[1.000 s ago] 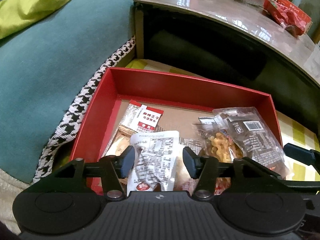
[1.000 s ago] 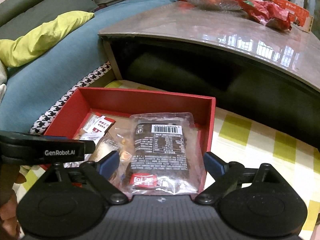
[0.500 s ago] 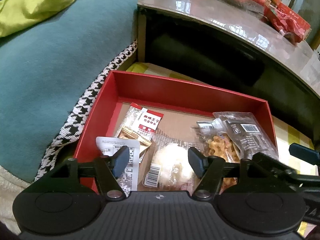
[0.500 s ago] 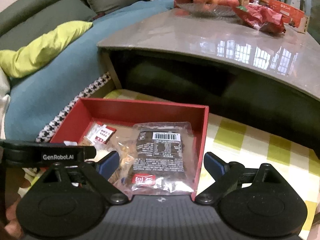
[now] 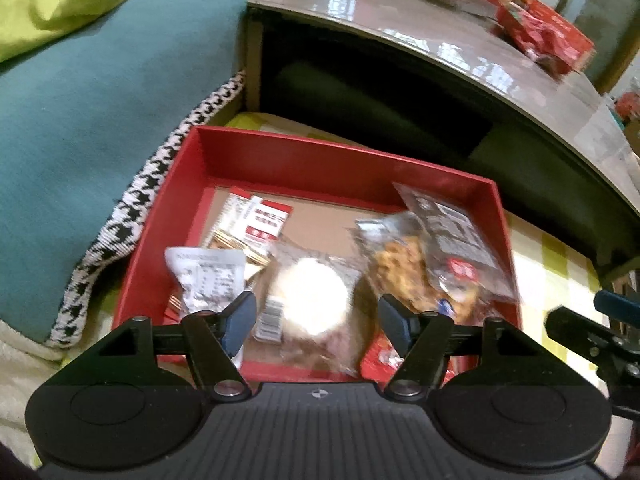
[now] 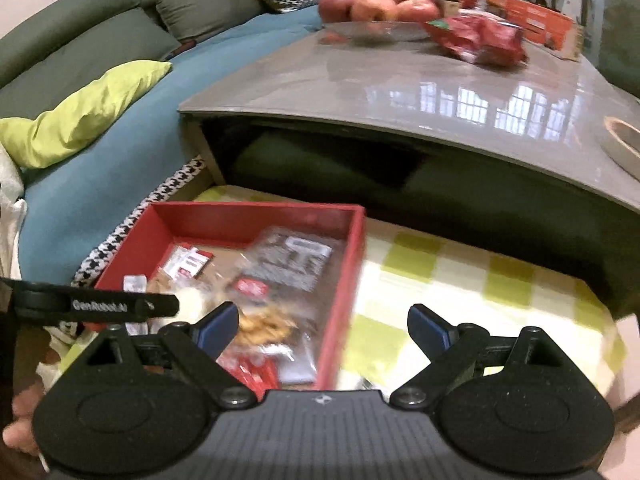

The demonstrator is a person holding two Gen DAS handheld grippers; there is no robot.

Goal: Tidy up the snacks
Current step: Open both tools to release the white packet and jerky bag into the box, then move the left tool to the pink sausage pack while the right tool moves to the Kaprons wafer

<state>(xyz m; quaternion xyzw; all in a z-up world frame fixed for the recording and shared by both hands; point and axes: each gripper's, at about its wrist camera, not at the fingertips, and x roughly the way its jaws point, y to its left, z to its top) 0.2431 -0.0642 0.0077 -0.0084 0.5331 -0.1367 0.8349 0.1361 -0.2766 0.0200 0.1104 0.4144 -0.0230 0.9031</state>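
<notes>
A red box point(image 5: 280, 156) stands on a checked cloth and holds several snack packets. A white printed packet point(image 5: 208, 276) lies at its near left and a red-and-white sachet point(image 5: 264, 218) lies behind that. A round white snack in a clear wrapper point(image 5: 308, 300) sits in the middle. On the right are a bag of twisted fried snacks point(image 5: 404, 264) and a dark barcode packet point(image 5: 452, 232). My left gripper point(image 5: 316, 316) hangs open above the round snack, gripping nothing. My right gripper point(image 6: 323, 326) is open and empty over the red box's point(image 6: 256, 218) right wall.
A glossy low table point(image 6: 400, 92) rises behind the box with a bowl of apples point(image 6: 376, 8), a red snack bag point(image 6: 480, 38) and an orange carton point(image 6: 532, 16). A teal sofa point(image 5: 80, 120) with a lime pillow point(image 6: 80, 116) lies left. Yellow-green checked cloth point(image 6: 460, 288) spreads right.
My left gripper let go of the white packet, which now lies at the box's near left, and its jaws spread wider. My right gripper drew back up and to the right.
</notes>
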